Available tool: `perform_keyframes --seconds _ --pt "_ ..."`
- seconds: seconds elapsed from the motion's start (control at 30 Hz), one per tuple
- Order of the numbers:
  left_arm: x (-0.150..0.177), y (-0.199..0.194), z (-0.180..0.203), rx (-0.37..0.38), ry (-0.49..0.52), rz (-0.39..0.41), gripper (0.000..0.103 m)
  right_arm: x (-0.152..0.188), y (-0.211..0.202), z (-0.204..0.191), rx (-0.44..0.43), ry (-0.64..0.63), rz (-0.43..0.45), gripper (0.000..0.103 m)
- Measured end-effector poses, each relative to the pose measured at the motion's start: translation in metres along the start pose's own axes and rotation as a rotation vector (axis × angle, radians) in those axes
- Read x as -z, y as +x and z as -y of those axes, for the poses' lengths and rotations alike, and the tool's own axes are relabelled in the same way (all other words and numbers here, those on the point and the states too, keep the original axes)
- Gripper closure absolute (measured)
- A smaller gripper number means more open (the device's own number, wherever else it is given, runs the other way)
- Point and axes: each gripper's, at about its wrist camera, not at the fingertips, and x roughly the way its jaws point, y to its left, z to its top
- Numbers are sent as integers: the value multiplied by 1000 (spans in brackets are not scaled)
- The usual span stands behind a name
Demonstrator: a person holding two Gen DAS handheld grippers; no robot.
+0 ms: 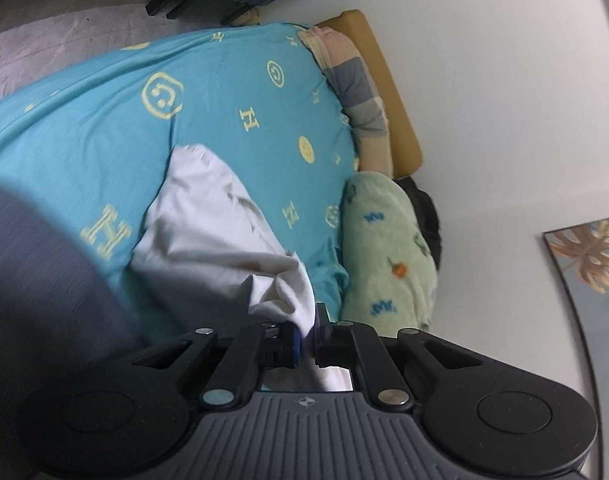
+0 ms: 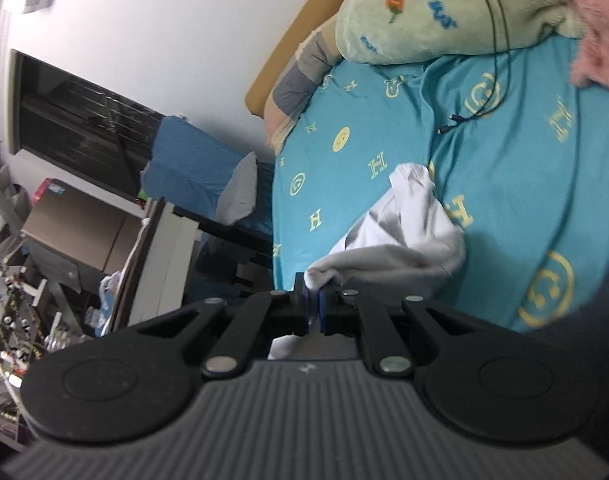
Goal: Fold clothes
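Note:
A white garment (image 1: 208, 232) lies bunched on a bed with a turquoise sheet (image 1: 232, 92) printed with yellow smileys and H letters. My left gripper (image 1: 300, 320) is shut on one edge of the garment, the cloth pinched between its blue pads. In the right wrist view the same white garment (image 2: 400, 236) hangs in folds over the sheet (image 2: 524, 184). My right gripper (image 2: 314, 300) is shut on another edge of it, cloth bunched between the pads.
A green fleece blanket (image 1: 388, 248) and a checked pillow (image 1: 360, 92) lie by the yellow headboard (image 1: 388, 92). A black cable (image 2: 488, 60) crosses the sheet. A pink fluffy blanket (image 2: 592, 20) sits at the right. A chair (image 2: 208, 184) and cluttered shelves (image 2: 20, 272) stand beside the bed.

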Motion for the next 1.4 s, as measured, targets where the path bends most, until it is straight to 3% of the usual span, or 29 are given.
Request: perform_keyframes --seconds 0.17,0.3,0.43,0.6,0.63,0.67,0.7,0.73,0.77,0.83,0.93,1.03,1.1,1.17,1.27,1.4 --pt "-48 72 19 -84 37 16 96 -47 68 -3 64 20 -19 95" --pt "-75 129 7 -141 26 23 95 -78 129 20 96 66 -74 94" --pt "-89 175 -11 -168 55 17 95 -94 177 50 118 74 -131 93" --pt "-95 206 -27 -199 111 9 92 -99 215 91 83 122 -190 92" --pt "-95 209 -28 -208 124 -5 90 -99 219 98 77 139 -204 91" --pt "-93 210 -28 -205 139 -14 78 -99 219 99 74 141 -209 89" --pt "-91 206 -26 -185 157 -14 56 -98 218 100 71 140 -212 87" --pt "-88 202 -25 -165 174 -14 45 -98 218 101 69 140 -215 77" --pt "-85 199 -23 -145 191 -13 30 -96 215 97 64 119 -208 54" --pt "-79 191 -20 -105 226 -12 23 -88 208 86 40 69 -214 17" --pt "-66 184 -6 -131 346 3 22 -71 191 66 -3 -41 -222 18" --pt "-57 187 9 -240 475 42 21 -55 175 42 52 -239 -159 17" --pt "-58 196 7 -294 499 46 21 -51 175 32 93 -384 -120 18" --pt "-61 207 4 -342 509 50 21 -52 183 31 142 -473 -92 29" --pt "-69 223 -3 -415 502 62 27 -63 199 42 189 -500 -65 33" --pt "-73 237 -8 -445 526 70 36 -67 227 58 237 -553 -55 33"
